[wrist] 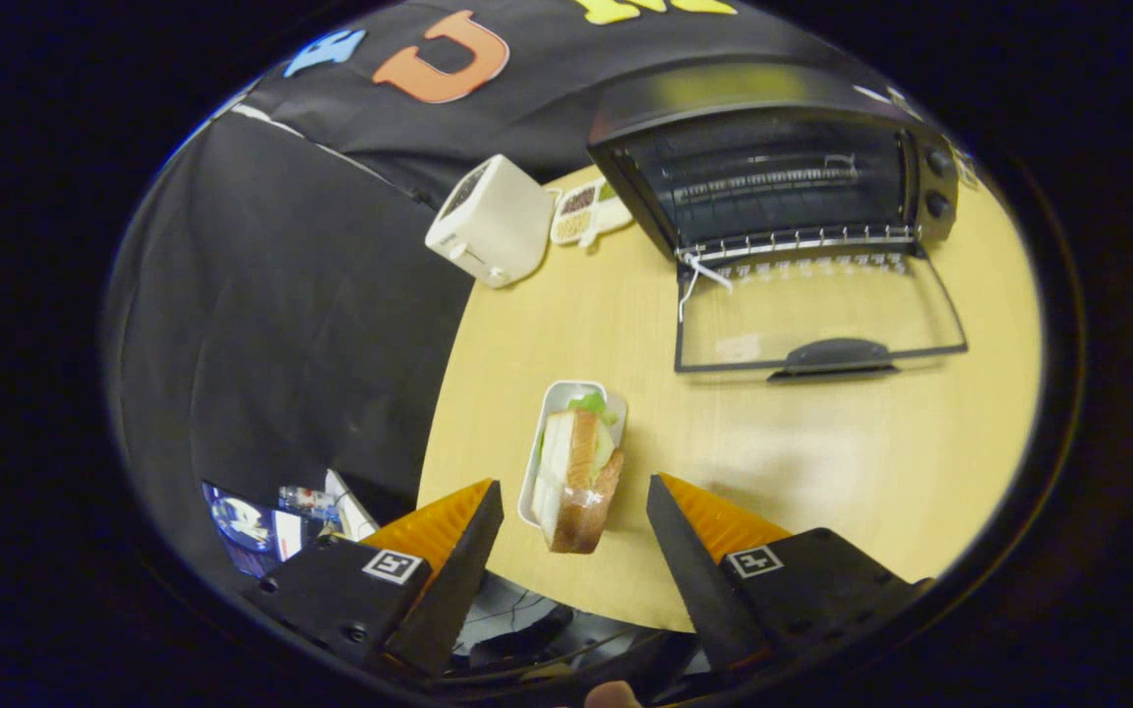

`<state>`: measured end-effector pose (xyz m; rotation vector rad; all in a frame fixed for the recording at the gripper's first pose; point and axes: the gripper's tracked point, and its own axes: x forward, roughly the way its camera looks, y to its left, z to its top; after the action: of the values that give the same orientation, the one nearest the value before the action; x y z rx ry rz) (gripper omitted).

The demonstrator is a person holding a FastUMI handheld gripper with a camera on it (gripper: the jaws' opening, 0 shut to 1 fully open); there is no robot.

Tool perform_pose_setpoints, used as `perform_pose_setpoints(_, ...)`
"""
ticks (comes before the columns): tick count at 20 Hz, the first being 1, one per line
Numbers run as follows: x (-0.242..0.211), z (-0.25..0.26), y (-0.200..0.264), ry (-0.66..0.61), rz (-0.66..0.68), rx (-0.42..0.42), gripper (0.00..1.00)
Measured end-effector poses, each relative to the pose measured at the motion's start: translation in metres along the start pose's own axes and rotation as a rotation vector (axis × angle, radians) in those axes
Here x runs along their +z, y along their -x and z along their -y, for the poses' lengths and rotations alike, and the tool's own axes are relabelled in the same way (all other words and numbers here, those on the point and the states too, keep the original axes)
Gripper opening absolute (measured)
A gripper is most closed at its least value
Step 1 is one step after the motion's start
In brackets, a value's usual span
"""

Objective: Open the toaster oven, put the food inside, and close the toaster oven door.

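Observation:
A black toaster oven [773, 167] stands at the far side of the round wooden table [822, 462]. Its glass door [812, 320] lies folded down flat on the table, handle toward me, and the wire rack [803, 239] shows at the mouth. A sandwich [576, 477] with lettuce lies on a small white tray [555, 413] near the table's near edge. My gripper [574, 489] is open, hovering above the table, with the sandwich in the gap between the fingers, which do not touch it.
A white pop-up toaster [490, 221] stands left of the oven, near the table's edge. A small divided dish [586, 211] with food sits between it and the oven. Bare wood lies between the sandwich and the oven door.

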<state>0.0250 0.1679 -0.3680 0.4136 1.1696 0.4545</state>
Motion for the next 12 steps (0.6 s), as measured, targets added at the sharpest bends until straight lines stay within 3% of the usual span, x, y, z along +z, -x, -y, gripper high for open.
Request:
perform_pose_setpoints(6,-0.003,0.008,-0.038,-0.152,-0.101,0.042,0.94)
perform_pose_setpoints(9,-0.003,0.002,-0.046,-0.228,-0.133,0.098,0.78)
perform_pose_setpoints(12,-0.002,-0.002,-0.042,-0.268,-0.129,0.125,0.52)
